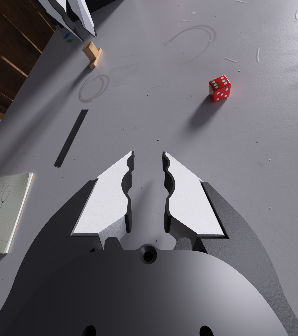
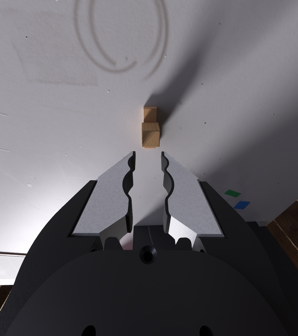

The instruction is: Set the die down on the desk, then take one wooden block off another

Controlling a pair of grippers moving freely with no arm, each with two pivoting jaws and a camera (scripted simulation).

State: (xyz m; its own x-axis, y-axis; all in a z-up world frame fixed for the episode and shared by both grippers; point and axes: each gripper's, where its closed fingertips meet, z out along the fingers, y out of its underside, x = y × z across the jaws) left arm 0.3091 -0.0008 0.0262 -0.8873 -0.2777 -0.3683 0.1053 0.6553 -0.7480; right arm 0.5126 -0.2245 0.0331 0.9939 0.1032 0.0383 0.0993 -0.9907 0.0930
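A red die [image 1: 219, 88] with white pips rests on the grey desk [image 1: 162, 118], ahead and to the right of my left gripper [image 1: 148, 152], which is open and empty. Two wooden blocks are stacked crosswise: the upper block [image 1: 89, 50] lies on the lower block [image 1: 96, 59] at the far left of the left wrist view. In the right wrist view the upper block [image 2: 150, 134] sits on the lower block [image 2: 150, 114] just ahead of my right gripper [image 2: 148, 152], which is open and empty. The right gripper also shows in the left wrist view [image 1: 88, 35], above the blocks.
A lined notepad [image 1: 1, 211] lies at the left. A strip of black tape [image 1: 71, 138] is stuck to the desk. Small green tape [image 2: 233, 193] and blue tape [image 2: 241, 205] mark the desk near its edge. Dark wooden floor [image 1: 4, 54] lies beyond the edge.
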